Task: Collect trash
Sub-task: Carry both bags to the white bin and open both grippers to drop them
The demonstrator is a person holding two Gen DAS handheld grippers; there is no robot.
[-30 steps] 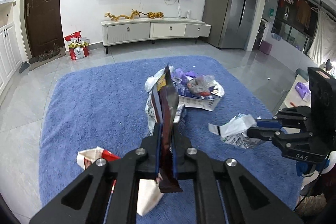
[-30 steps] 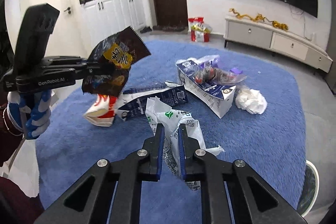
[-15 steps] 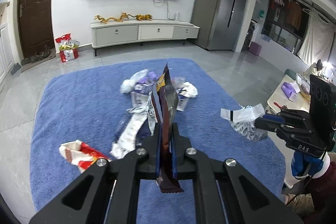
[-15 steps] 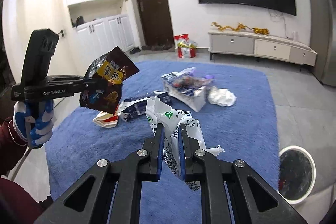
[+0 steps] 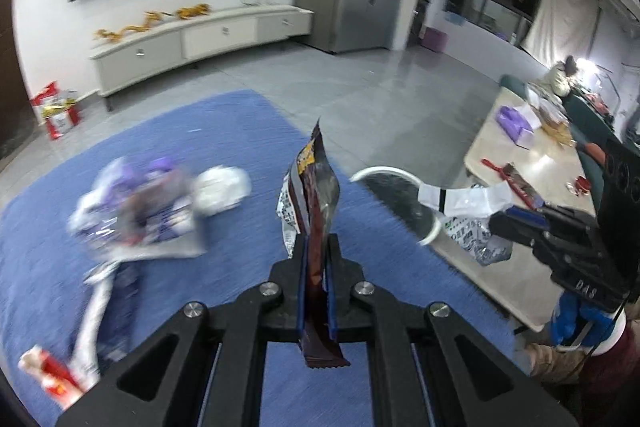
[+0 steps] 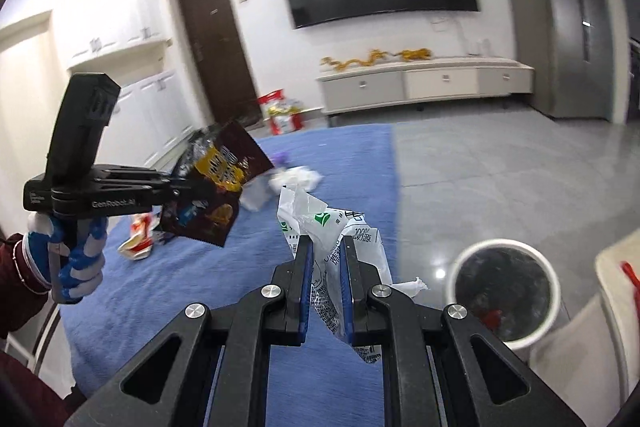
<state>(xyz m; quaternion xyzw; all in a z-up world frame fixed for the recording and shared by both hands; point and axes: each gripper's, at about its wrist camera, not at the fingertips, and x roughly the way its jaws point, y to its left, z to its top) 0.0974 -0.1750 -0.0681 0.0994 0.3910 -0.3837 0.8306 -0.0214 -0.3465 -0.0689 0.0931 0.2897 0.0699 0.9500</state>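
My left gripper [image 5: 316, 247] is shut on a dark brown snack wrapper [image 5: 316, 183], held upright above the blue rug [image 5: 240, 267]; the wrapper also shows in the right wrist view [image 6: 220, 187]. My right gripper [image 6: 326, 247] is shut on a crumpled white plastic bag [image 6: 320, 223], held in the air left of a round white trash bin [image 6: 506, 291]. The bin [image 5: 394, 195] and the bag [image 5: 468, 203] show in the left wrist view too. More trash lies on the rug: a torn carton with purple scraps [image 5: 140, 211], a white wad [image 5: 222, 187], a red-and-white wrapper [image 5: 52, 375].
A low table [image 5: 520, 211] with small items stands right of the bin. A TV cabinet [image 6: 424, 83], a fridge [image 6: 572, 19] and a dark door [image 6: 216, 43] line the far wall. Grey tiled floor [image 6: 500, 167] lies beyond the rug's edge.
Both grippers have swung to the right with their trash held. The white bin has come closer in the right wrist view and into the left wrist view. The trash pile shifted left.
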